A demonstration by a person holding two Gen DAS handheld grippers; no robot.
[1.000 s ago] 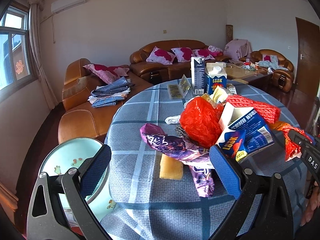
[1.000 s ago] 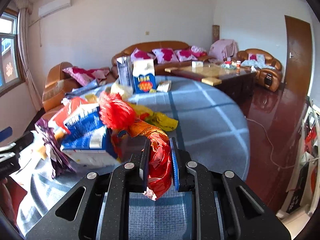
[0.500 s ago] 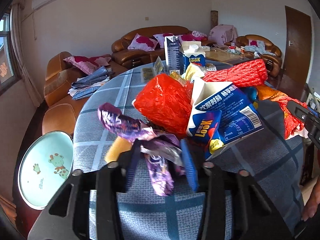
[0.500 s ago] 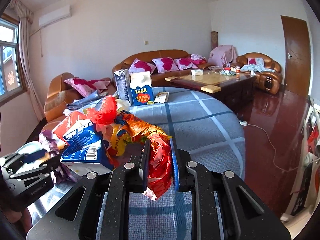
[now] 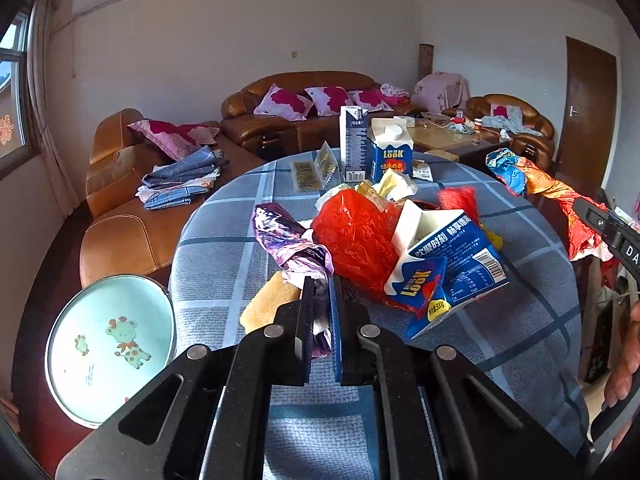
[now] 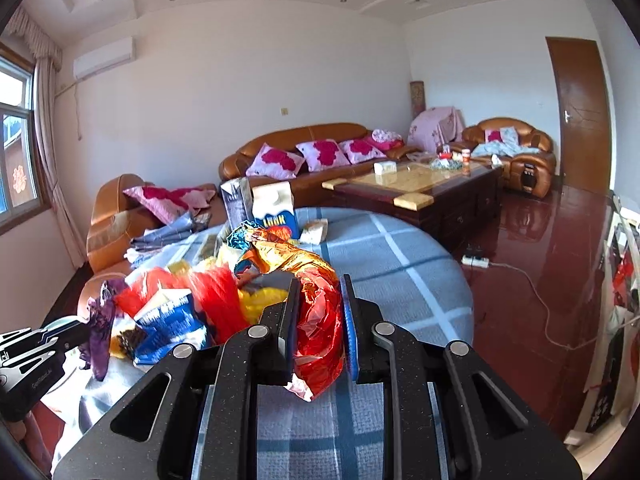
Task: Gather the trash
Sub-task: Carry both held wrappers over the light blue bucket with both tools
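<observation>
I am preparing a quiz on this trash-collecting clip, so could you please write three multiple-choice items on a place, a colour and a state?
1. Where is the yellow sponge?
A. On the sofa
B. On the table, left of the left tongs
C. On the floor

2. What colour is the wrapper in the left tongs?
A. Purple
B. Green
C. White

3. The right tongs are:
A. Wide open
B. Out of view
C. Shut on the red-orange foil wrapper

Answers: 1 B, it lies on the checked table; 2 A, shiny purple foil; 3 C, foil sits pinched between both fingers.
</observation>
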